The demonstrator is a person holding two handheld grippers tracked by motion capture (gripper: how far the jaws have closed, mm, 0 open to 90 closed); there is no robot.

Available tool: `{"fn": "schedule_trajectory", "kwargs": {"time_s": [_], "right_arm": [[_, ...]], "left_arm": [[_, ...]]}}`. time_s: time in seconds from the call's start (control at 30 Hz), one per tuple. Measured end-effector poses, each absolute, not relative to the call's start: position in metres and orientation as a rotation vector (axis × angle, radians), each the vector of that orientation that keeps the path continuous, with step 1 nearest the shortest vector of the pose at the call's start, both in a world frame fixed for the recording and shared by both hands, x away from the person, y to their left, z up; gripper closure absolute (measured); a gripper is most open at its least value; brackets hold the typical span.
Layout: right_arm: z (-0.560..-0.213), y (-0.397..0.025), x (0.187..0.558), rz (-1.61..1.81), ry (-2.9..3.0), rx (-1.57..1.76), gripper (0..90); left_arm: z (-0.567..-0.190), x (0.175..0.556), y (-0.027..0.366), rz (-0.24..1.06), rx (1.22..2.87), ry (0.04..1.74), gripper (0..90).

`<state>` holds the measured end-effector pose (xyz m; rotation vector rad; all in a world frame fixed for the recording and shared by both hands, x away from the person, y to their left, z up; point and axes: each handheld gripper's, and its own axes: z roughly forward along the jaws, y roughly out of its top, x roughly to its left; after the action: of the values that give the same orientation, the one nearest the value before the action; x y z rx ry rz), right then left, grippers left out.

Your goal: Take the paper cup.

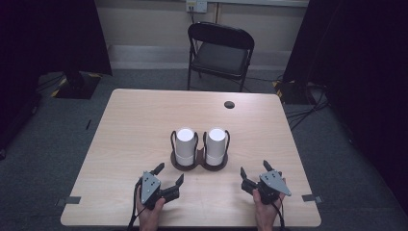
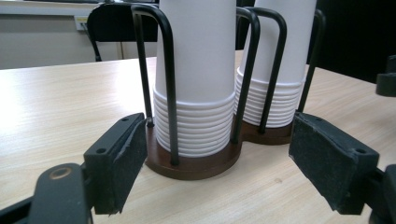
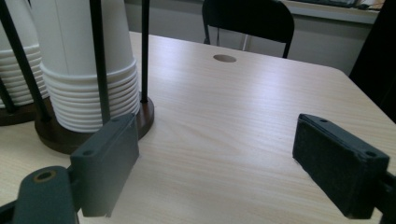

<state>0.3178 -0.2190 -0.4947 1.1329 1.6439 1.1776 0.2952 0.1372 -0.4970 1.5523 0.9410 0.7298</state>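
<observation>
Both hand-held grippers sit at the bottom of the high view, jaws spread and empty: left hand-held gripper (image 1: 169,175), right hand-held gripper (image 1: 254,170). On the table (image 1: 134,125), mid-frame just above them, stand two upright cup stacks in a wire holder (image 1: 199,163); left stack (image 1: 184,144) lies nearer the left one, long axis vertical, cup mouths down.

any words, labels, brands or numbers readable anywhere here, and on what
None can be read: the two stacks of white paper cups are plain, and the cup holder, the table and the folding chair bear no print.
The wall socket is too small to show any marking.
</observation>
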Motion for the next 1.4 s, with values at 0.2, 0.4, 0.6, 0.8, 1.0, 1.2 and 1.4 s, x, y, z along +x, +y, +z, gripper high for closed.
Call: {"fn": "schedule_trajectory", "kwargs": {"time_s": [0.2, 0.4, 0.6, 0.8, 1.0, 1.2, 1.4], "right_arm": [[-0.495, -0.222, 0.316, 1.218, 1.633, 1.149, 14.8], [-0.494, -0.221, 0.315, 1.221, 1.643, 1.146, 18.1], [-0.495, -0.221, 0.314, 1.234, 1.635, 1.137, 18.5], [-0.495, -0.22, 0.312, 1.255, 1.628, 1.143, 19.6], [-0.495, -0.223, 0.312, 1.293, 1.609, 1.157, 21.6], [-0.495, -0.224, 0.311, 1.314, 1.606, 1.158, 21.5], [-0.495, -0.225, 0.313, 1.319, 1.615, 1.195, 16.7]], "left_arm": [[-0.497, 0.295, 0.137, 0.721, 1.552, 0.95, 19.3], [-0.495, 0.292, 0.137, 0.701, 1.564, 0.934, 18.1], [-0.491, 0.291, 0.137, 0.647, 1.569, 0.934, 18.1], [-0.482, 0.293, 0.134, 0.628, 1.565, 0.914, 18.8], [-0.473, 0.298, 0.132, 0.62, 1.552, 0.897, 19.8], [-0.465, 0.301, 0.131, 0.6, 1.552, 0.872, 19.8], [-0.462, 0.304, 0.126, 0.576, 1.571, 0.844, 22.1]]}}
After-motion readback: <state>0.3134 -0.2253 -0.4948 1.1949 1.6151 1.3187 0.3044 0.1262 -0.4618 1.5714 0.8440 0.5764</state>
